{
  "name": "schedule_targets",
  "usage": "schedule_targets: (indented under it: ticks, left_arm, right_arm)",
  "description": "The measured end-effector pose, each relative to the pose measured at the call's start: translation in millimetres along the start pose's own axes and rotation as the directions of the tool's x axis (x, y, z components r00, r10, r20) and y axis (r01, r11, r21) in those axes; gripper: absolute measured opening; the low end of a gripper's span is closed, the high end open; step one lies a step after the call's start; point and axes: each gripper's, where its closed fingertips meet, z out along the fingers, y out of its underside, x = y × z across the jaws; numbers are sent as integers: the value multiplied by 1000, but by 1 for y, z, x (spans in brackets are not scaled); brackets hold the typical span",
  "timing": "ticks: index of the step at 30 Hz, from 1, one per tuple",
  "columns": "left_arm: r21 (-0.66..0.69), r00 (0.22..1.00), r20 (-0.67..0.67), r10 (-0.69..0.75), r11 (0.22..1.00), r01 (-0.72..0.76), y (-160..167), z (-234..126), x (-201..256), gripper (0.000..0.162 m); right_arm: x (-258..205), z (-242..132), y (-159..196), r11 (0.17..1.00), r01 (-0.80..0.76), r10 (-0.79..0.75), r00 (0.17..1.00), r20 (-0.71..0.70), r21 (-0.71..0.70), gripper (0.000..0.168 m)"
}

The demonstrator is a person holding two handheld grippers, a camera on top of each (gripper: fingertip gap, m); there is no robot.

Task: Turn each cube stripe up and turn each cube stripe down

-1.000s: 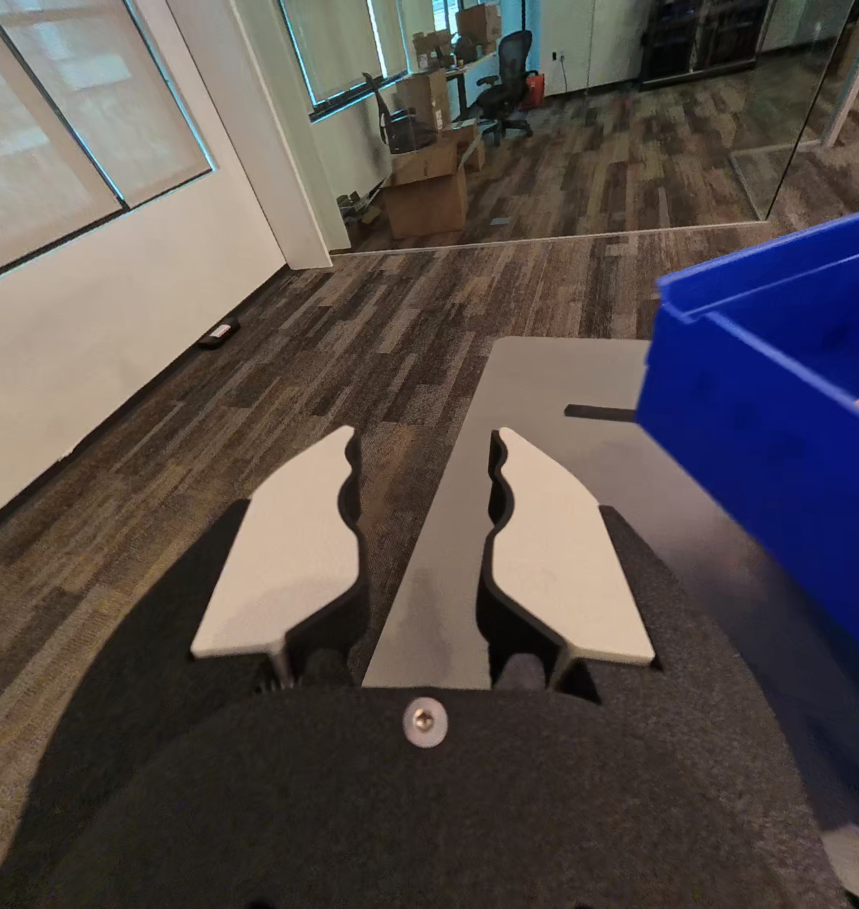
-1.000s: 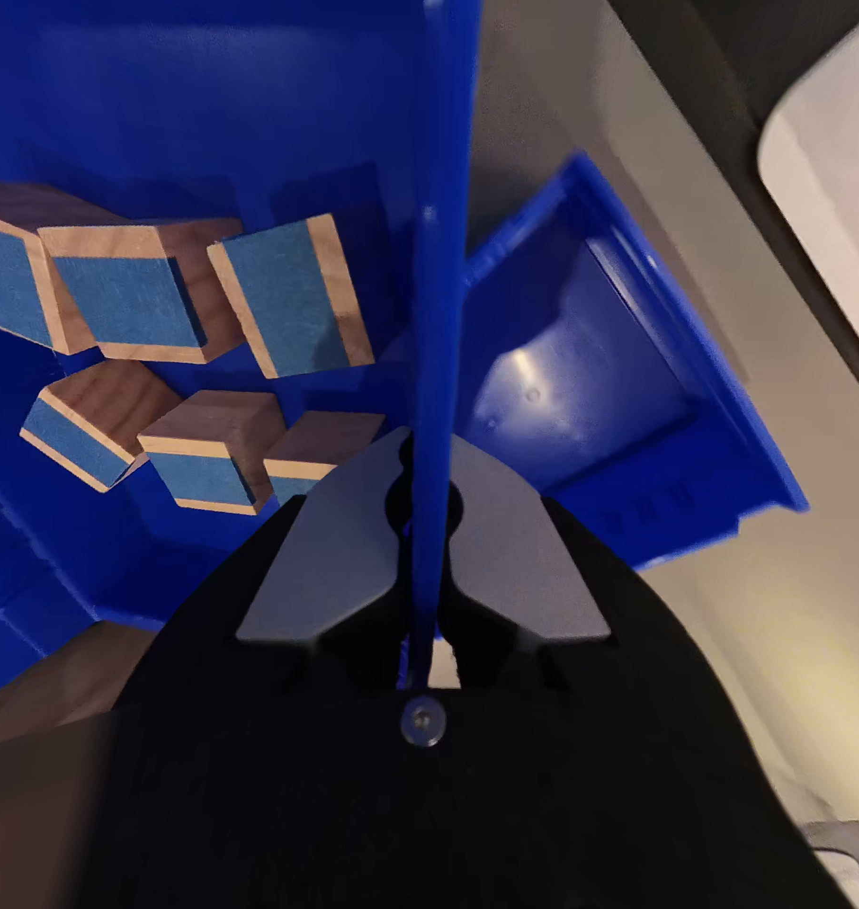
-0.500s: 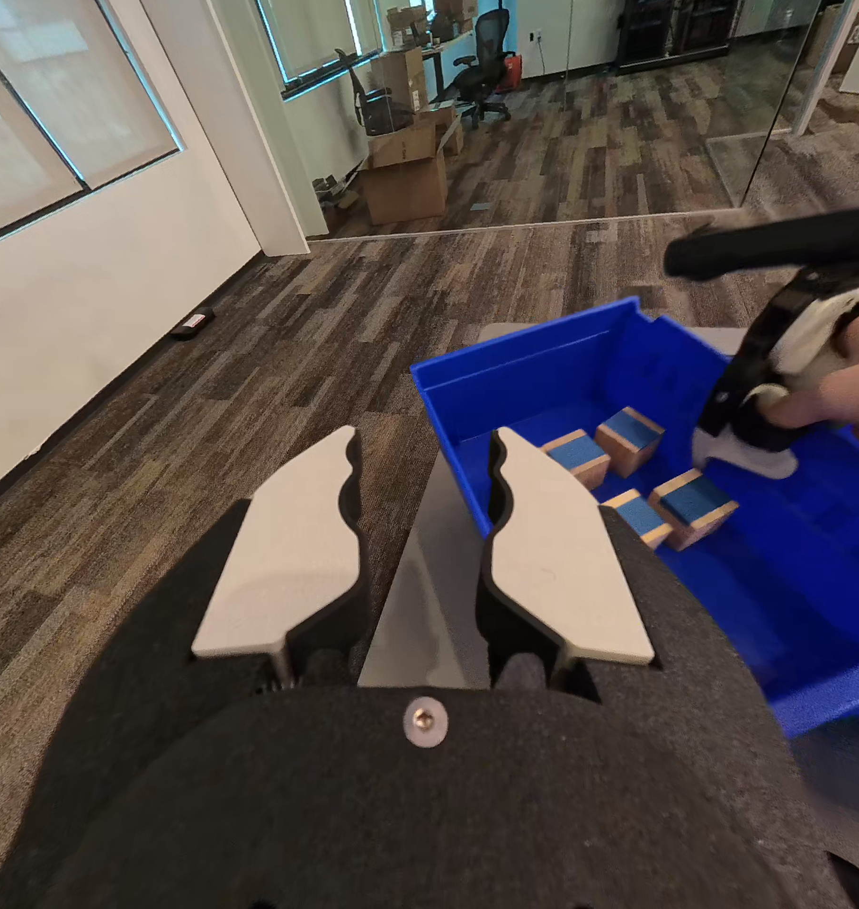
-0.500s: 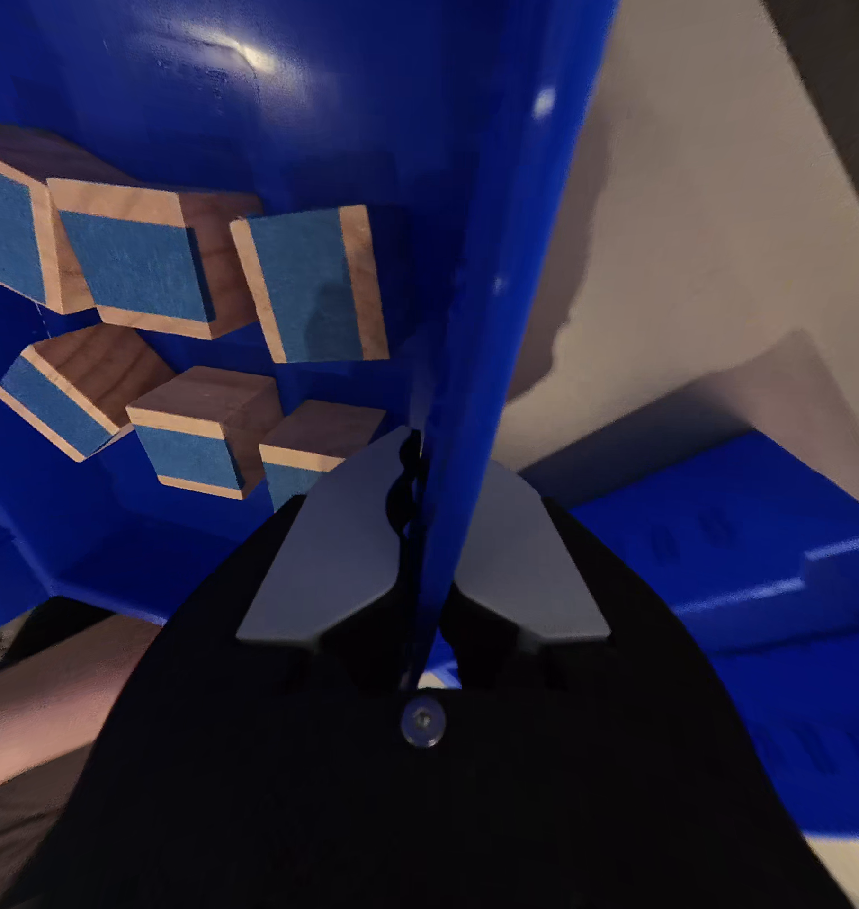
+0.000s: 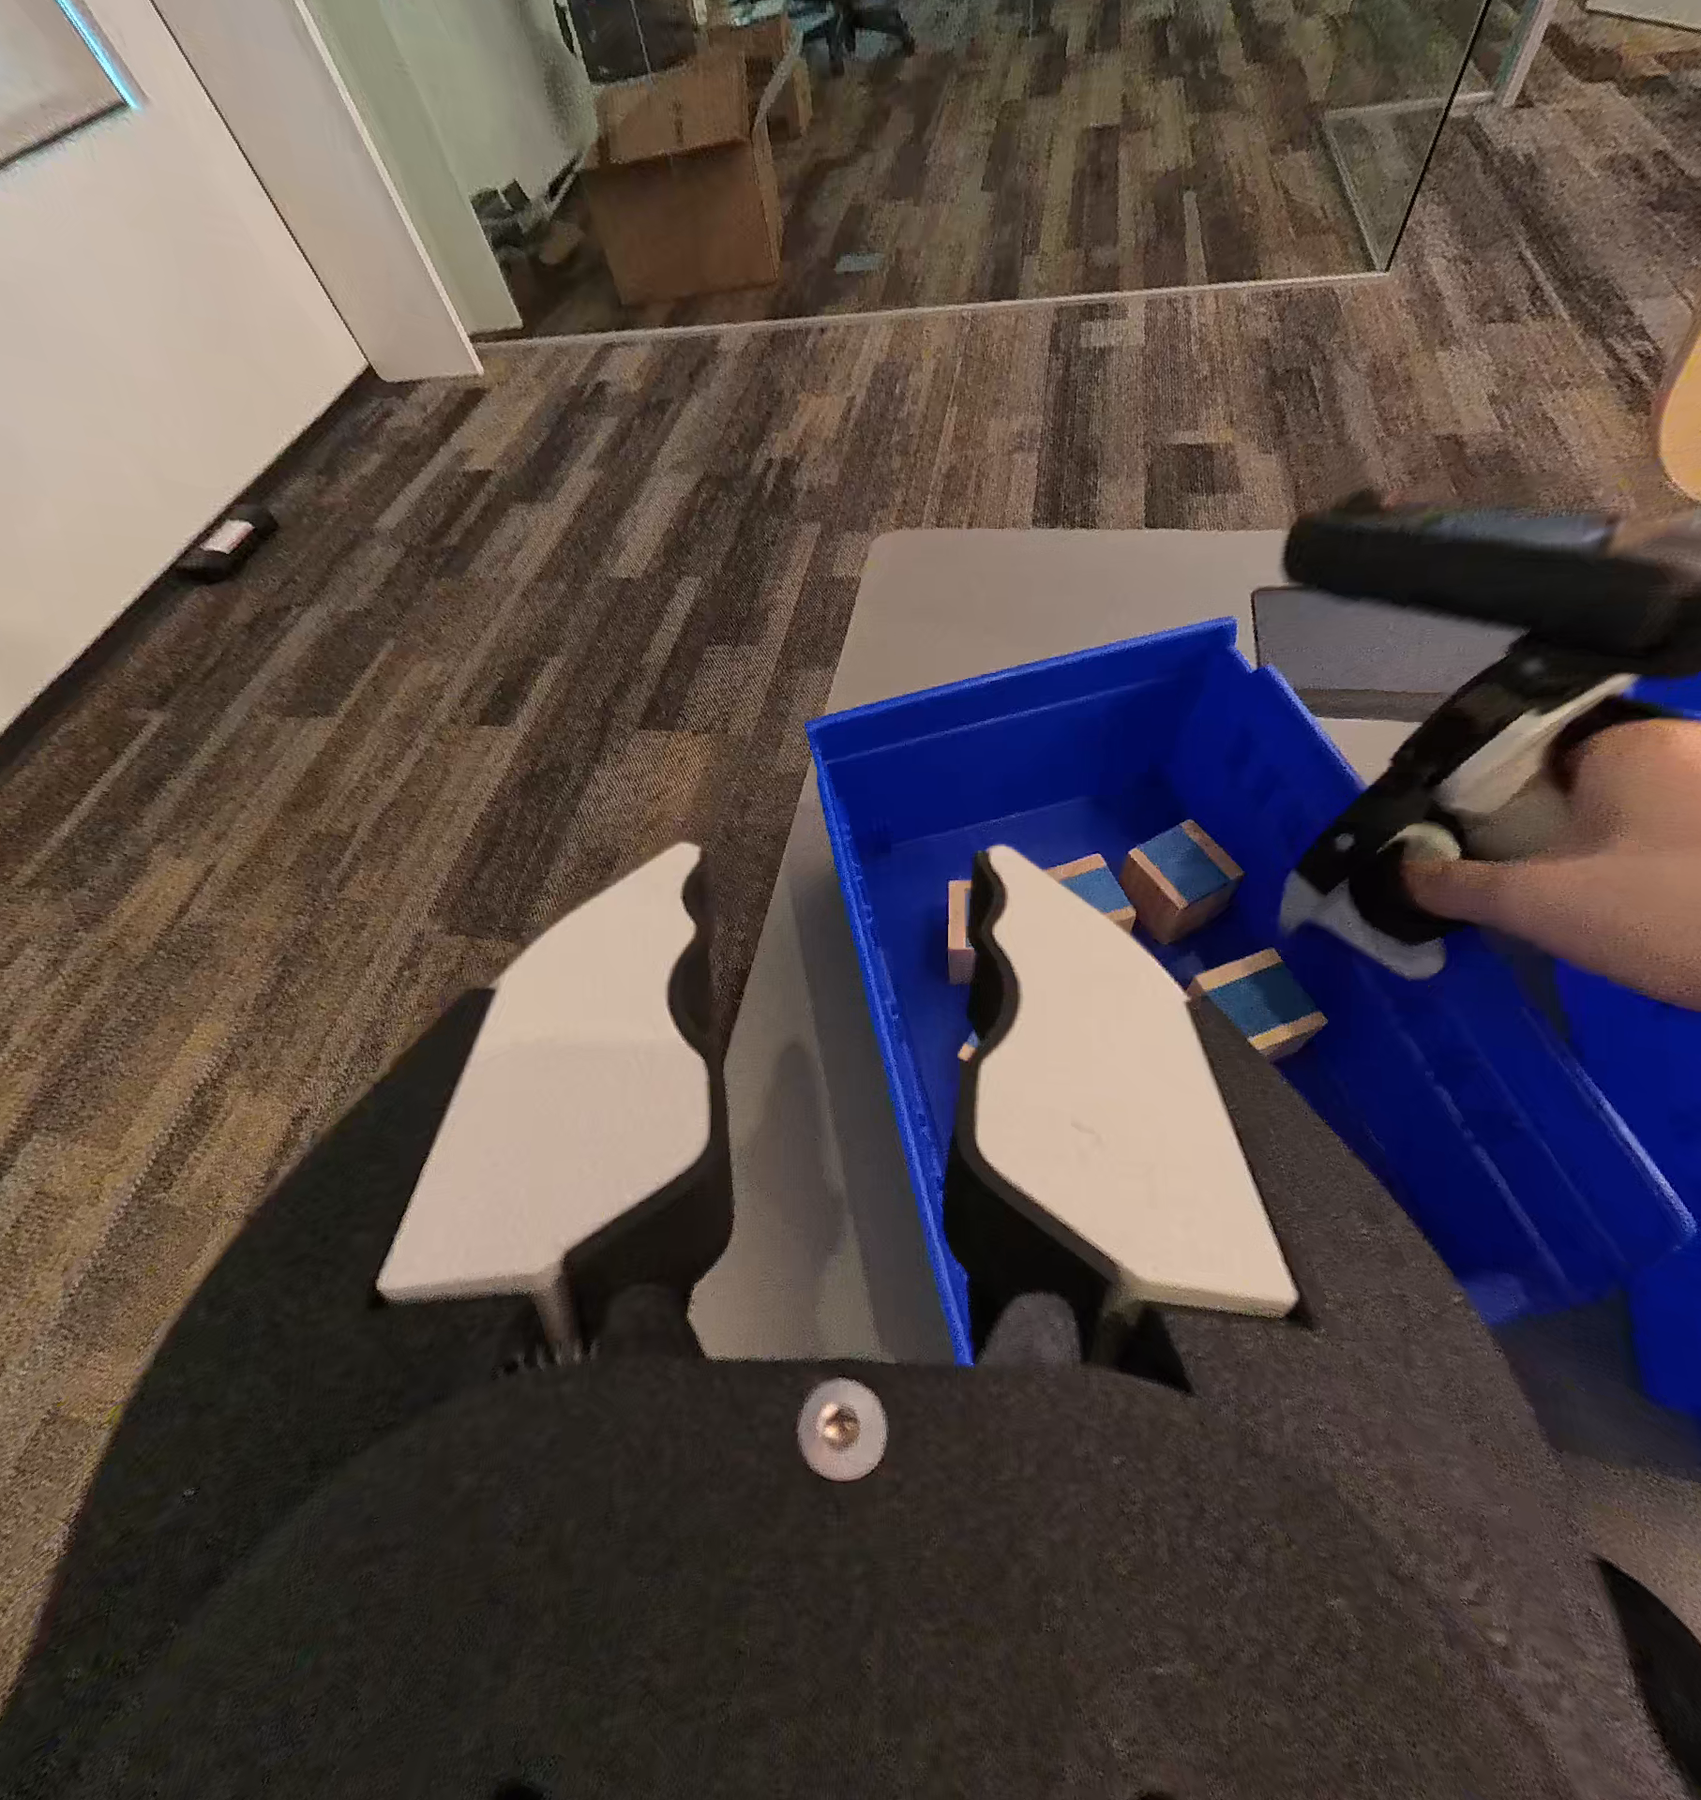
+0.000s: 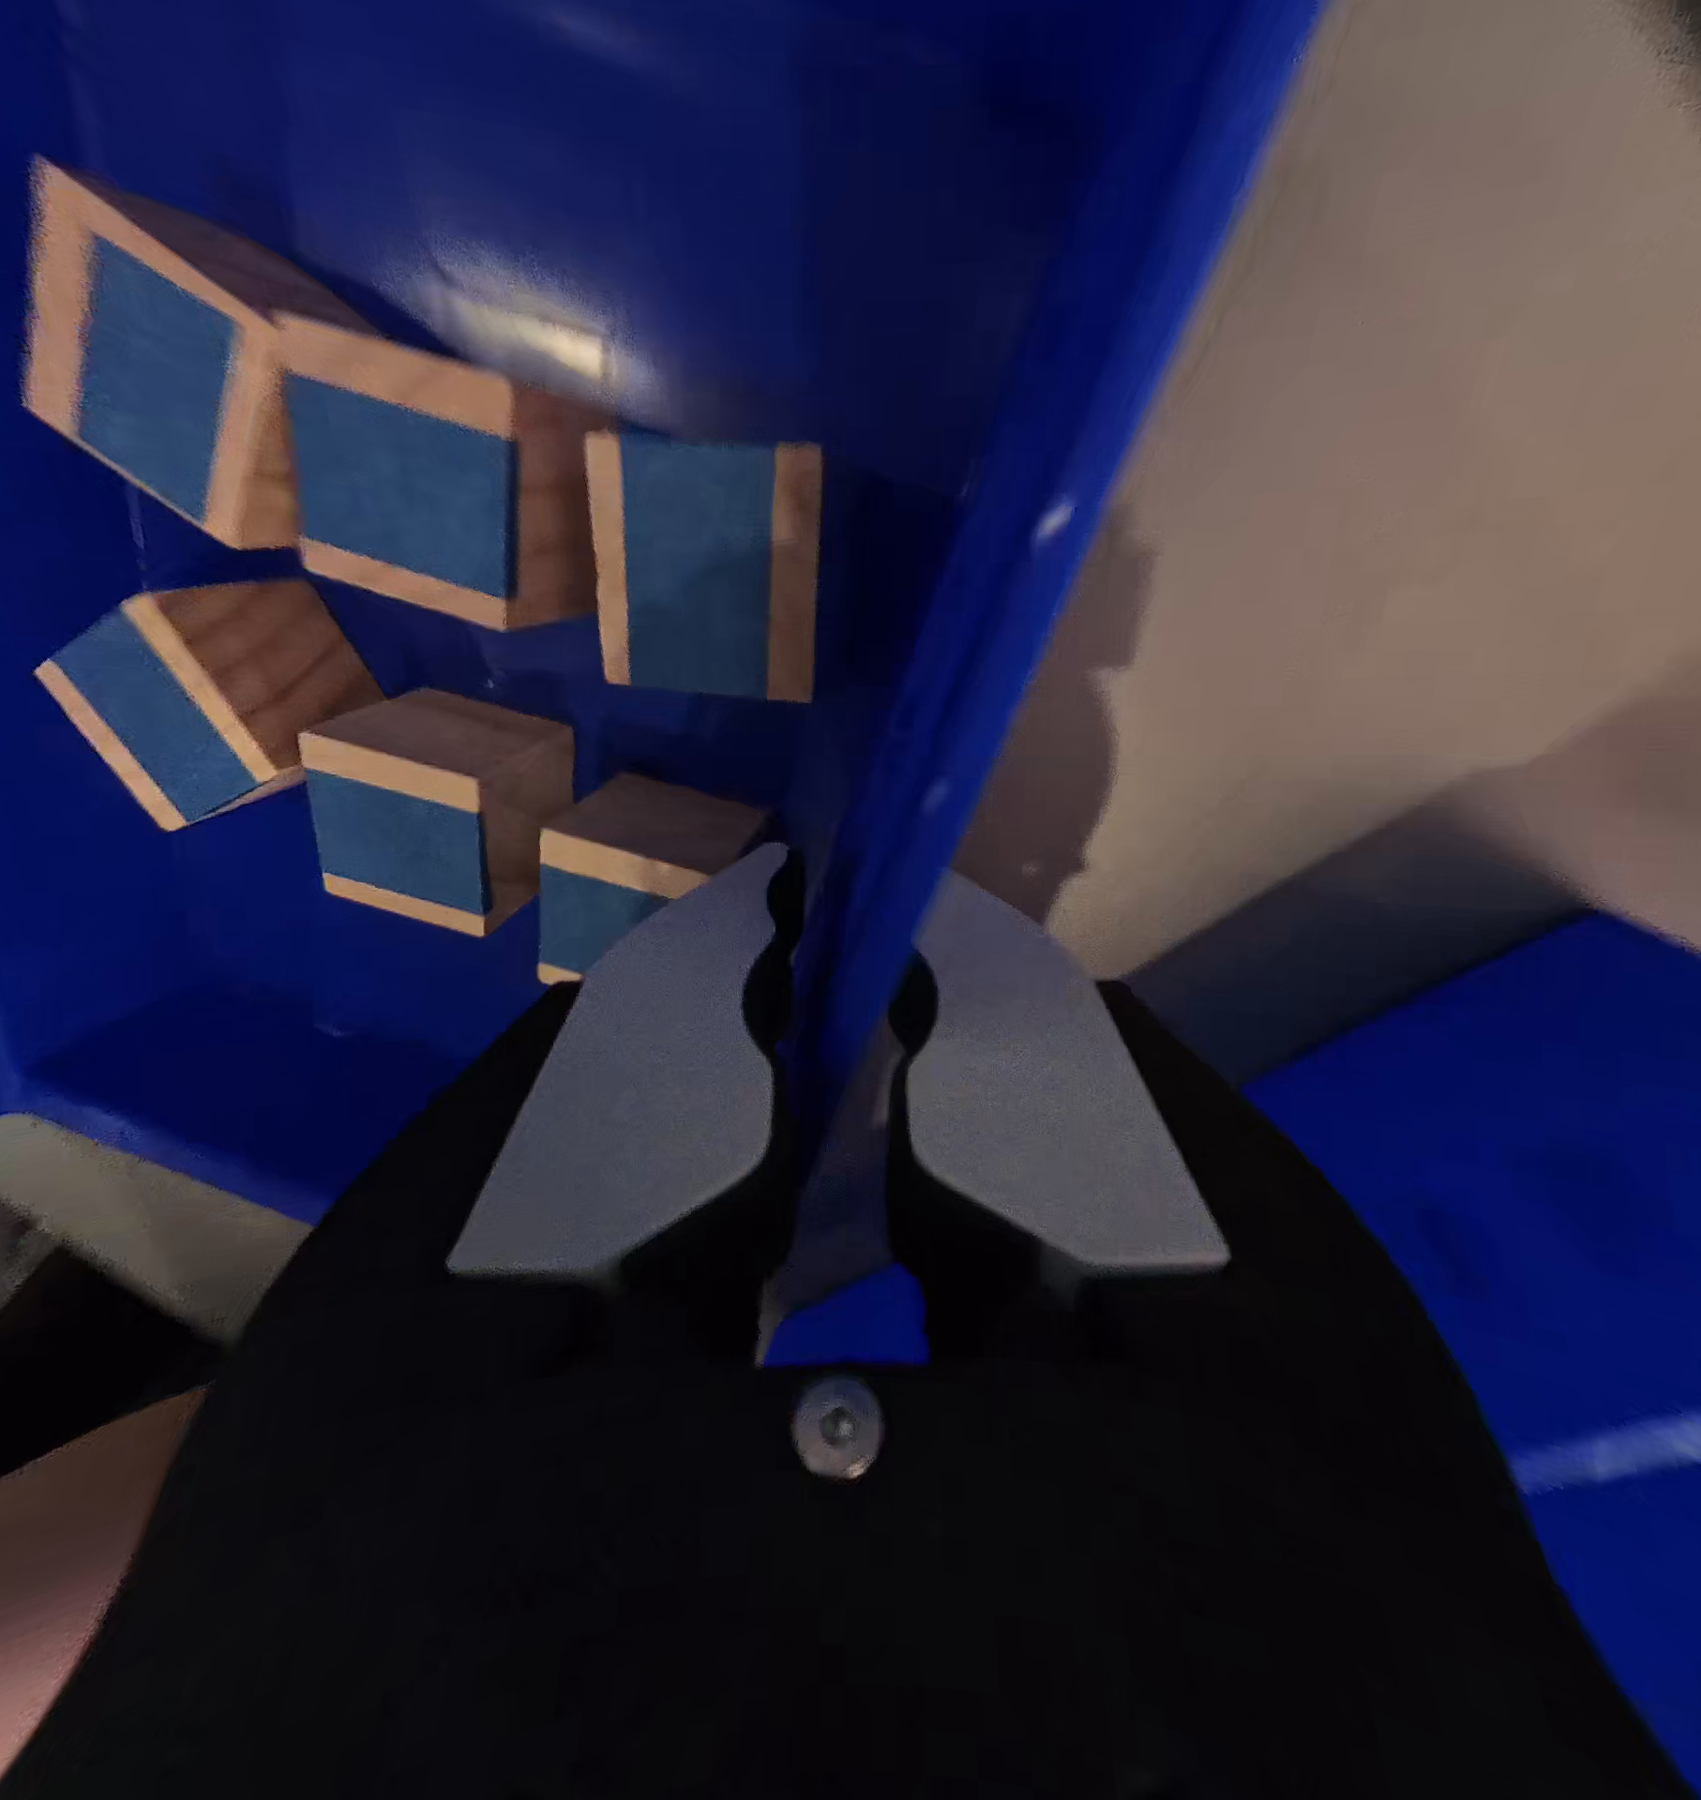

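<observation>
Left gripper (image 5: pixel 832 959) idle at frame centre, jaws apart, empty, straddling bin (image 5: pixel 886 1023) wall without contact. Six cubes (image 6: pixel 700 565) upper left inside bin, stripes mixed. Right gripper (image 6: pixel 851 935) jaws clamped on wall, likely to steady or place bin on bench (image 5: pixel 1022 594).

No legible writing on anything here.

Six wood cubes (image 6: pixel 408 497) w/ blue stripes, jumbled in blue bin (image 5: pixel 1041 721).
</observation>
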Motion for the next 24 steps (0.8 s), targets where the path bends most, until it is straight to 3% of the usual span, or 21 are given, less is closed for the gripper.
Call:
schedule_targets:
  ticks: [2,4,7,9,11,13,19,21,24]
  left_arm:
    - [-14,1000,-11,-8,1000,8,4,2,-2,50]
    - [-29,1000,-19,-22,999,21,9,5,-4,50]
    - [-109,995,-85,-46,993,37,27,19,0,53]
    - [-177,994,-97,-58,983,41,43,32,-2,57]
    - [-263,988,-117,-103,962,69,62,41,-3,63]
    - [-323,974,-141,-176,938,123,75,50,-1,64]
    - [-488,930,-202,-307,855,177,111,72,14,69]
    - [-548,923,-213,-320,821,158,125,77,20,68]
    - [-628,913,-242,-329,770,110,143,81,33,61]
  right_arm:
    - [3,-38,-16,976,74,-66,997,-45,207,21]
    - [23,-99,-17,889,185,-98,970,-220,419,26]
    - [83,-172,42,806,247,8,904,-427,537,41]
    - [142,-189,98,837,96,174,887,-429,539,57]
    - [187,-181,152,854,-124,330,880,-342,505,70]
    - [210,-161,187,857,-253,399,877,-269,449,70]
    - [215,-98,235,916,-340,382,901,-207,211,70]
    - [208,-86,236,919,-357,381,915,-137,168,64]
    - [197,-78,235,927,-358,361,932,-9,115,16]
